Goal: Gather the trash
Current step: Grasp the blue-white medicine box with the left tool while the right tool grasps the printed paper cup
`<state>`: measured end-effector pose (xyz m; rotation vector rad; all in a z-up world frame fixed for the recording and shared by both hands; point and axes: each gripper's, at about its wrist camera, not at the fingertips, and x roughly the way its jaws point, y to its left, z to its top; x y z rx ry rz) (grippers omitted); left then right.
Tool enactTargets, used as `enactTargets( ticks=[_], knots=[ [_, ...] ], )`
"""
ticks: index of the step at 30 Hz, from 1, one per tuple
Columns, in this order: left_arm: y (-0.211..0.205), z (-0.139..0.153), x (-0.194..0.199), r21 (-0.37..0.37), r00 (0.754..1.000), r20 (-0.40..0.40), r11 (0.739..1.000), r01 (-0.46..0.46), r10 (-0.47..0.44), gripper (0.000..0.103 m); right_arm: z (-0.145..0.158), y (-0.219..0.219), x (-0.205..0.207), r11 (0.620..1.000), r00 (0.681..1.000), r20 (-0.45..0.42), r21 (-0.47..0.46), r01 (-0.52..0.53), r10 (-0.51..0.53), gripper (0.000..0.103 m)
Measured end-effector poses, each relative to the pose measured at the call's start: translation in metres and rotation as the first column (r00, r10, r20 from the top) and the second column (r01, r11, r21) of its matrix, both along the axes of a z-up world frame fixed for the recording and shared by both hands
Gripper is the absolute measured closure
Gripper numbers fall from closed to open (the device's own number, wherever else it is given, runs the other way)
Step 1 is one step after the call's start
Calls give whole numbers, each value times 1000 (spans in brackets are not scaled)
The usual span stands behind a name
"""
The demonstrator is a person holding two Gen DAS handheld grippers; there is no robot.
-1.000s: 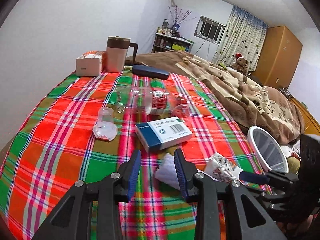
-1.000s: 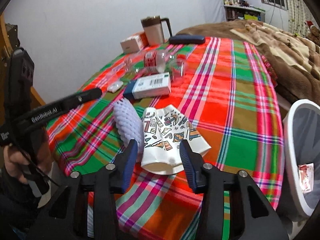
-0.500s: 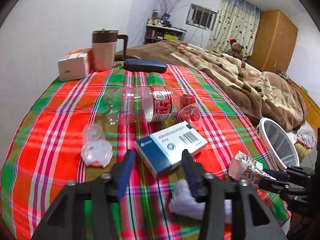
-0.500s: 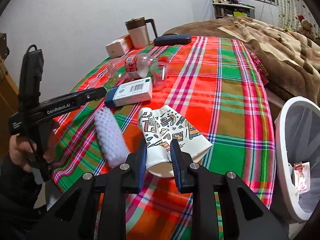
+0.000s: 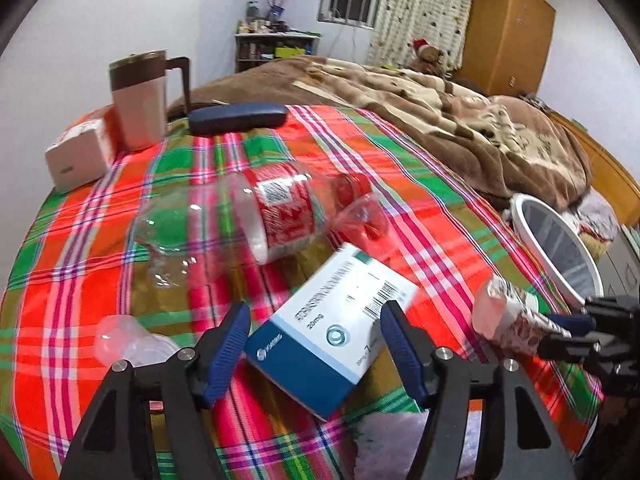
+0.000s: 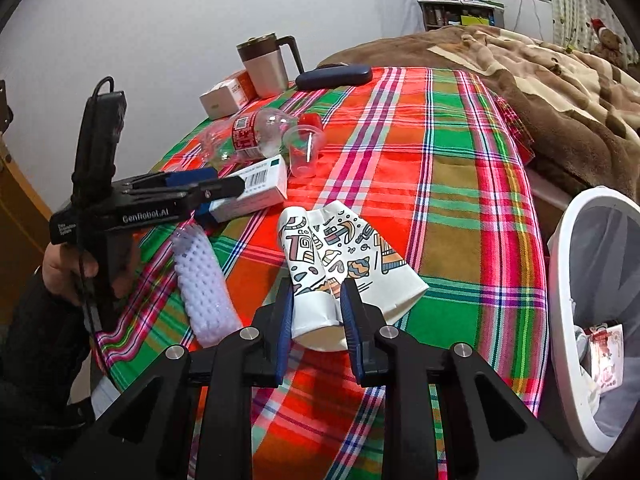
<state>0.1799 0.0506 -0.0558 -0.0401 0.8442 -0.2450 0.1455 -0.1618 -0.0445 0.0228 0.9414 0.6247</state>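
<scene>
A blue and white medicine box [image 5: 336, 332] lies on the plaid cloth between the fingers of my left gripper [image 5: 316, 320]. Its jaws are opening wide and the pads do not press on the box. From the right wrist view the left gripper [image 6: 208, 192] straddles the box [image 6: 260, 184]. My right gripper [image 6: 318, 292] is shut on a crushed, patterned paper cup [image 6: 340, 248], pinching its near end; the cup [image 5: 504, 308] also shows at the right of the left wrist view. A white foam net sleeve [image 6: 204, 284] lies left of the cup.
An empty plastic bottle [image 5: 248, 220] with a red label, a clear cup [image 5: 360, 216] and a small clear lid [image 5: 124, 340] lie on the cloth. A mug [image 5: 140, 100], a white box [image 5: 80, 152] and a dark case [image 5: 236, 118] stand at the back. A white bin [image 6: 580, 320] stands beside the bed's right edge.
My left gripper moved forward from the foam sleeve to the medicine box and its jaws spread wide. My right gripper closed on the paper cup.
</scene>
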Motion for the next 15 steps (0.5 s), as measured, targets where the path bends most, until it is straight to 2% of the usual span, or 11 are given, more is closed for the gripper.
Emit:
enactTargets(
  ticks=[6,10,15],
  knots=[
    [-17,-1,-13,42,997,-8,996,78,-77,36,0,0,-1,1000,1000,0,6,-1,1,79],
    [-21,-7,-11,55,999,-38,998,39,-37,36,1,-1,-1,1000,1000,0,10,3,-3,79],
    [-12,-12,-8,18,998,-59,999,-35,36,40,3,-3,-4,1000,1000,11,12,13,-13,79]
  ],
)
